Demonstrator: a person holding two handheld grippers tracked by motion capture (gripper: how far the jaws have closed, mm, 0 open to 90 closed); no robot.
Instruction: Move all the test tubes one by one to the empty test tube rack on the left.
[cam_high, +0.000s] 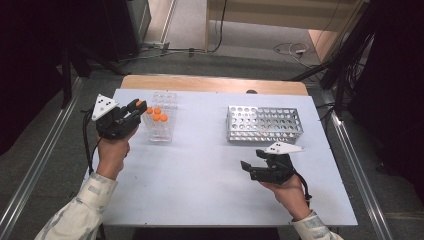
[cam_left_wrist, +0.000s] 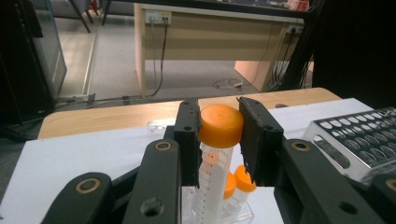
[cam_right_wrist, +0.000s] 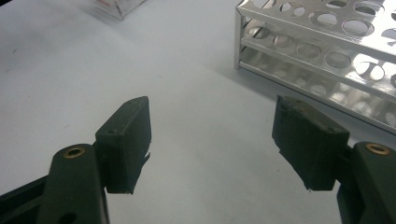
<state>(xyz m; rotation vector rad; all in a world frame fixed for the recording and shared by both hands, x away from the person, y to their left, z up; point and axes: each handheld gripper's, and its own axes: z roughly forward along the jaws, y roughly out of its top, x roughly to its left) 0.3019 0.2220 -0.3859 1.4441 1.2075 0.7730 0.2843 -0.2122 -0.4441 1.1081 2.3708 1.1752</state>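
A clear tube with an orange cap (cam_left_wrist: 219, 126) stands upright between the jaws of my left gripper (cam_left_wrist: 218, 140), which is shut on it just under and around the cap. From above, that gripper (cam_high: 136, 107) hovers at the left side of a clear plastic rack (cam_high: 162, 122) holding several orange-capped tubes (cam_high: 157, 116). Two more capped tubes (cam_left_wrist: 237, 183) show below the held one. My right gripper (cam_high: 252, 166) is open over the bare table, in front of a perforated metal rack (cam_high: 264, 124). Nothing lies between its jaws (cam_right_wrist: 215, 140).
The white table top (cam_high: 200, 165) has free room between the two racks. The metal rack (cam_right_wrist: 327, 51) sits close to the right gripper's far side. A wooden table edge (cam_high: 215, 82) runs along the back, with cables on the floor beyond.
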